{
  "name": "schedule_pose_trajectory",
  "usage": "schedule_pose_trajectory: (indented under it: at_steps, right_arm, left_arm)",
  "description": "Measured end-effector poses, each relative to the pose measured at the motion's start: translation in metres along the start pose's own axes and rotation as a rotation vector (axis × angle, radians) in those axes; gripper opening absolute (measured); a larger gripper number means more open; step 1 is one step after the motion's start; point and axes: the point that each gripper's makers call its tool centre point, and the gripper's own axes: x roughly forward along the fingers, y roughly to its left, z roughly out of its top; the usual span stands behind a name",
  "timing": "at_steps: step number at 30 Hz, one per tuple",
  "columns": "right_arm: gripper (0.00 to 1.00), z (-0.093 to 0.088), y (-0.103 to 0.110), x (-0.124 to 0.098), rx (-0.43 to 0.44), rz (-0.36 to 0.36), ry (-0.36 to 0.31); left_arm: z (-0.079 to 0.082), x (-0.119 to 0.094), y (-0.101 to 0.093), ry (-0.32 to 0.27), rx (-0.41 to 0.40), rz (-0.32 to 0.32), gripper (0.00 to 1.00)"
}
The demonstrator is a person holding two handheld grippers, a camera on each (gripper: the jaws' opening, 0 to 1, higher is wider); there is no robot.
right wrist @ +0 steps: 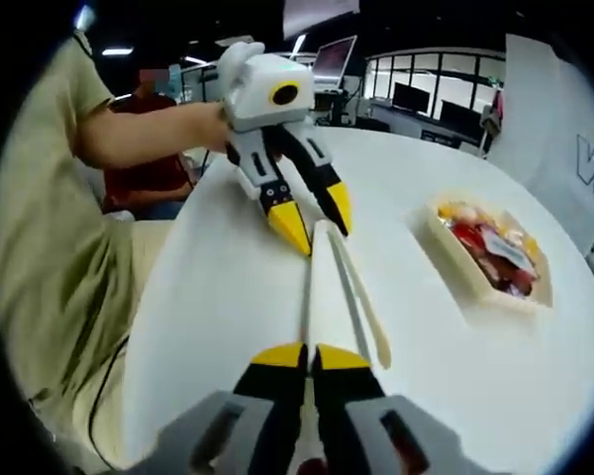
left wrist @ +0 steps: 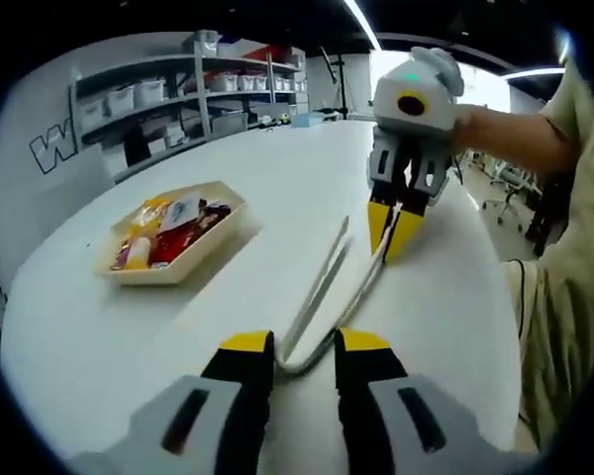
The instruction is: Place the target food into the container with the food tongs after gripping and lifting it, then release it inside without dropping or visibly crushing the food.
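We see a round white table bearing long metal food tongs and a shallow cream tray of packets.

Smooth matt white on the table. Thin, pale, slightly shiny metal, by the look of it, on the tongs. Matt cream on the container (plastic or card, hard to tell), glossy wrappers inside. Hard plastic on the left gripper and right gripper: grey bodies, yellow tips.
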Motion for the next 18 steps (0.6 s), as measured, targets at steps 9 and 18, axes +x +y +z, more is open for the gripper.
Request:
schedule_pose_trajectory:
  at_steps: [9, 18]
  right_arm:
    - [0.00, 0.0003, 0.0012, 0.0002, 0.020, 0.002, -0.009]
    - [0.00, 0.0006, -0.0002, -0.0001, 0.039, -0.010, -0.014]
  left_arm:
    - [-0.0005, -0.0009, -0.0008, -0.001, -0.001, -0.002, 0.23]
    - [-0.0010, -0.0008, -0.0015, 0.000, -0.004, -0.005, 0.22]
